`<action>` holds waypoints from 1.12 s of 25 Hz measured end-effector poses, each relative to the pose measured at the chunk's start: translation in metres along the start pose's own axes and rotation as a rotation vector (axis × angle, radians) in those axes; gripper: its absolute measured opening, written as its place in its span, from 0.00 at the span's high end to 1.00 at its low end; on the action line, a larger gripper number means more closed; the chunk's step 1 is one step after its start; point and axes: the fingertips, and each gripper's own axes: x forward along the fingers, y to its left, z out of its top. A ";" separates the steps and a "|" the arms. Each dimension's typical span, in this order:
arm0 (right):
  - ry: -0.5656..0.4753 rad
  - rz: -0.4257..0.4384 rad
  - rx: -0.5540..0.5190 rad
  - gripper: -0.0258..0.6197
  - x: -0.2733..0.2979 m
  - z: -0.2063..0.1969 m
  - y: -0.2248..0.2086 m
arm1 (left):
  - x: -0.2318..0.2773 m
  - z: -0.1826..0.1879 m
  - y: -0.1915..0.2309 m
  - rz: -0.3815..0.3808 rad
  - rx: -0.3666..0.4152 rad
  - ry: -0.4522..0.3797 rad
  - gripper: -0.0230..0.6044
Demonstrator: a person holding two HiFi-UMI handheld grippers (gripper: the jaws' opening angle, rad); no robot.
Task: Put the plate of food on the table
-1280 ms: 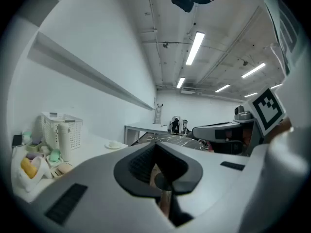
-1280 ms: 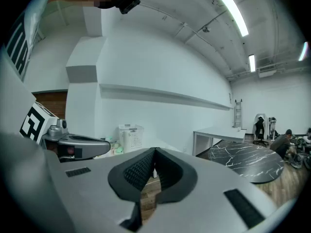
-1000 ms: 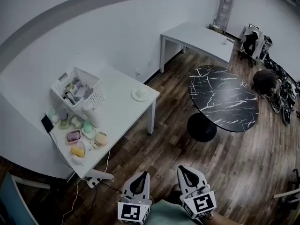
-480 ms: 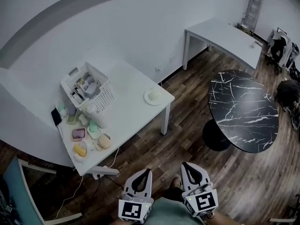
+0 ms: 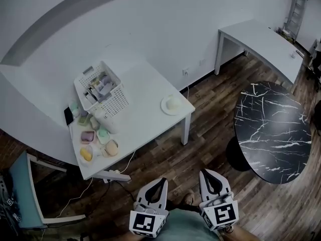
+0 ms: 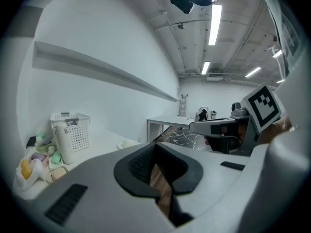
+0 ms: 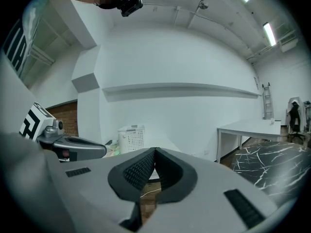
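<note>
A white plate with a pale round piece of food (image 5: 172, 104) sits near the right corner of the white table (image 5: 145, 95); it also shows as a small pale plate (image 6: 127, 143) in the left gripper view. Both grippers hang low over the wooden floor, well short of the table. My left gripper (image 5: 161, 181) is shut with nothing between its jaws. My right gripper (image 5: 208, 175) is shut and empty too. In each gripper view the jaw tips meet, at the left gripper (image 6: 155, 145) and the right gripper (image 7: 155, 151).
A white basket (image 5: 102, 94) of items and several small dishes of food (image 5: 98, 143) fill the table's left part. A white bottle (image 5: 107, 123) stands beside them. A black marble round table (image 5: 273, 129) is at the right, a second white table (image 5: 261, 41) behind it, a chair (image 5: 25, 190) at the left.
The view has swung left: the white table and the marble table have shifted rightward and downward in the head view. Both grippers stay shut, low in the frame.
</note>
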 end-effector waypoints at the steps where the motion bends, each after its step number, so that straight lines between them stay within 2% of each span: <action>1: -0.002 0.004 0.000 0.96 0.002 0.000 -0.005 | 0.004 0.001 0.000 0.008 -0.004 -0.001 0.95; 5: 0.000 0.010 0.009 0.96 0.009 0.002 -0.021 | 0.020 0.009 0.000 0.023 -0.008 0.000 0.95; 10: 0.015 0.010 0.012 0.96 0.029 0.001 -0.034 | 0.044 0.008 0.006 0.007 -0.022 0.018 0.95; 17: 0.067 -0.023 0.000 0.96 0.079 -0.001 -0.059 | 0.109 0.020 0.033 -0.061 -0.051 0.014 0.95; 21: 0.103 -0.046 -0.006 0.96 0.122 0.004 -0.075 | 0.150 0.034 0.065 -0.084 -0.078 0.004 0.95; 28: 0.159 -0.083 -0.022 0.96 0.204 0.014 -0.102 | 0.217 0.045 0.142 -0.064 -0.173 0.013 0.95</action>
